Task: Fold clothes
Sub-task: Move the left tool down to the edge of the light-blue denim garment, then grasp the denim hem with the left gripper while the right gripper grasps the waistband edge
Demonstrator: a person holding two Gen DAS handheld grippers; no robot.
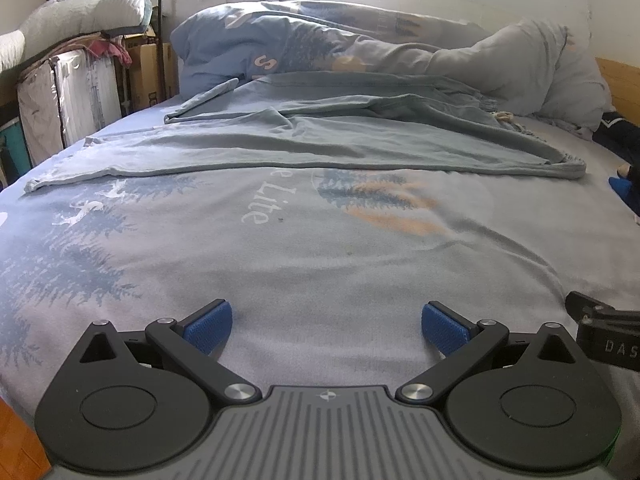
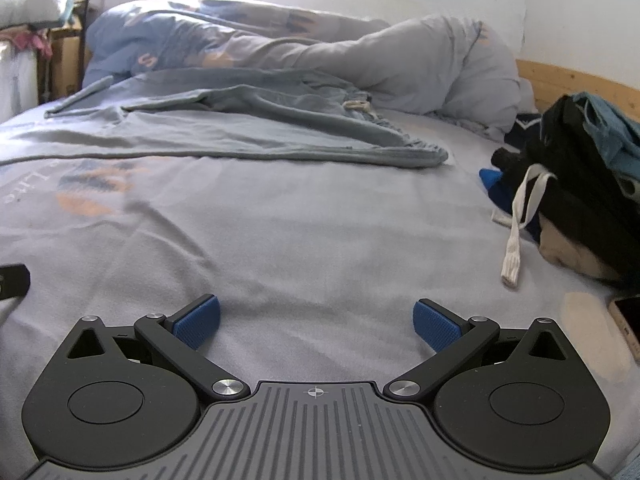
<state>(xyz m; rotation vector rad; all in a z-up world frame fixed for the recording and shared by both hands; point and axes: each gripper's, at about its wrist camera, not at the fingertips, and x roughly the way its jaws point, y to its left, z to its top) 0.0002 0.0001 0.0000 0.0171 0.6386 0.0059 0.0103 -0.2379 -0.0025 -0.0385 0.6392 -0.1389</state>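
A grey-blue garment [image 1: 320,140] lies spread and wrinkled across the far half of the bed; it also shows in the right wrist view [image 2: 240,128]. My left gripper [image 1: 326,326] is open and empty, low over the bed sheet [image 1: 320,264], well short of the garment. My right gripper [image 2: 316,322] is open and empty over the bed sheet [image 2: 300,232], beside the left one. A part of the right gripper [image 1: 604,332] shows at the right edge of the left wrist view.
A bunched duvet [image 1: 360,40] and pillow [image 1: 540,68] lie at the head of the bed. A pile of dark clothes with a white drawstring [image 2: 580,192] sits on the right side. Boxes and a storage bag [image 1: 72,92] stand left of the bed. A wooden bed frame [image 2: 580,84] runs along the right.
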